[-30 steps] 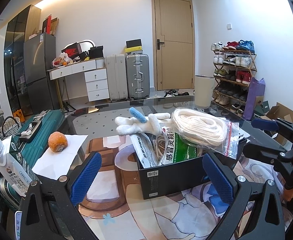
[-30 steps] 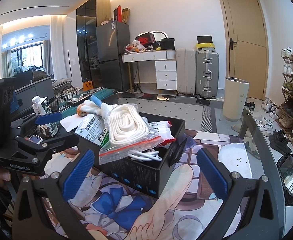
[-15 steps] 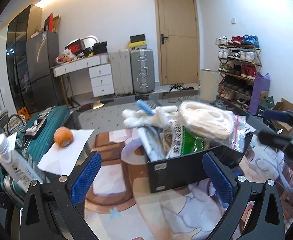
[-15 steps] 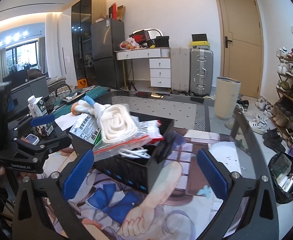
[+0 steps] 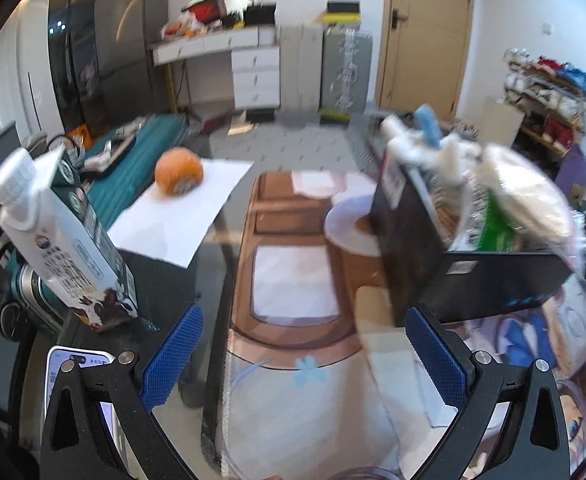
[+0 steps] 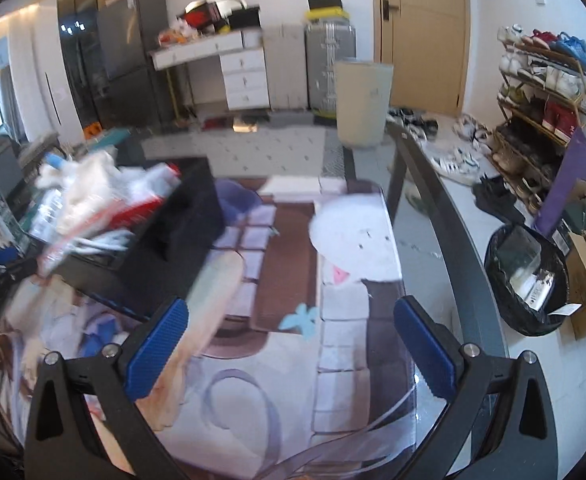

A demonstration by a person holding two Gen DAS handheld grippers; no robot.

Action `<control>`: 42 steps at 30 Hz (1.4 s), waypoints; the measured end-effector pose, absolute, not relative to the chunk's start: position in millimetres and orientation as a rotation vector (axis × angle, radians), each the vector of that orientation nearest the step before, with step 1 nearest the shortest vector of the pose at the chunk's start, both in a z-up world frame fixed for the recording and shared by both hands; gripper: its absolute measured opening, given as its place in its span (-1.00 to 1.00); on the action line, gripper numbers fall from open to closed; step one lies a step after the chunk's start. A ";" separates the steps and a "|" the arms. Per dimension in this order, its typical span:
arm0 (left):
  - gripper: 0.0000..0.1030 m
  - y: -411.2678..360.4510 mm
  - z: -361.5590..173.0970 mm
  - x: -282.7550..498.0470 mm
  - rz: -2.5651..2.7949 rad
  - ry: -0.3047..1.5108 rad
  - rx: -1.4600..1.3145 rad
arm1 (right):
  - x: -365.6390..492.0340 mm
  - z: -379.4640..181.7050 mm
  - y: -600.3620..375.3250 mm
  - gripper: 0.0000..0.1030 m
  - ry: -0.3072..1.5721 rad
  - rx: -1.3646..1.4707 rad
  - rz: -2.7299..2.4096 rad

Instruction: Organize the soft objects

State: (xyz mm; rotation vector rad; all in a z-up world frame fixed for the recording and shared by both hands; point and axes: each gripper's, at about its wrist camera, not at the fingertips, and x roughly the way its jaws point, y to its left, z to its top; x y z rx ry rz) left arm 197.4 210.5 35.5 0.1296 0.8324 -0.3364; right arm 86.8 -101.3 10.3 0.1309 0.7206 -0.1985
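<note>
A black box [image 5: 453, 264] stuffed with soft things stands on the printed mat, at the right of the left wrist view and at the left of the right wrist view [image 6: 161, 240], blurred in both. A white plush toy with a blue part [image 5: 421, 140], a green-and-white packet [image 5: 489, 220] and a bag of white rope [image 5: 533, 196] stick out of it. My left gripper [image 5: 305, 360] is open over the mat, left of the box. My right gripper [image 6: 289, 352] is open over the mat, right of the box. Neither holds anything.
A milk carton [image 5: 61, 236] stands at the left, with a phone [image 5: 77, 376] below it. An orange ball [image 5: 179, 176] lies on white paper [image 5: 181, 216]. The glass table edge [image 6: 445, 232] runs right; a black bin bag [image 6: 529, 280] and shoe rack [image 6: 541, 96] stand on the floor beyond.
Both grippers have swung apart and pulled back: the box slid right in the left view and left in the right view. The carton and phone came nearer. Both stay open.
</note>
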 end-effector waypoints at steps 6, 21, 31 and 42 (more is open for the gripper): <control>0.99 205.0 18.5 216.7 -0.290 0.922 0.152 | 102.5 -5.8 -113.6 1.00 0.832 0.120 -0.223; 0.99 198.2 7.9 234.2 -0.310 0.980 0.161 | 102.4 -4.0 -110.1 1.00 0.814 0.131 -0.191; 0.99 208.2 32.2 207.1 -0.355 0.855 0.121 | 91.0 19.4 -89.6 1.00 0.717 0.073 -0.211; 0.99 203.1 62.4 177.2 -0.416 0.717 0.119 | 82.6 34.0 -71.9 1.00 0.654 0.061 -0.171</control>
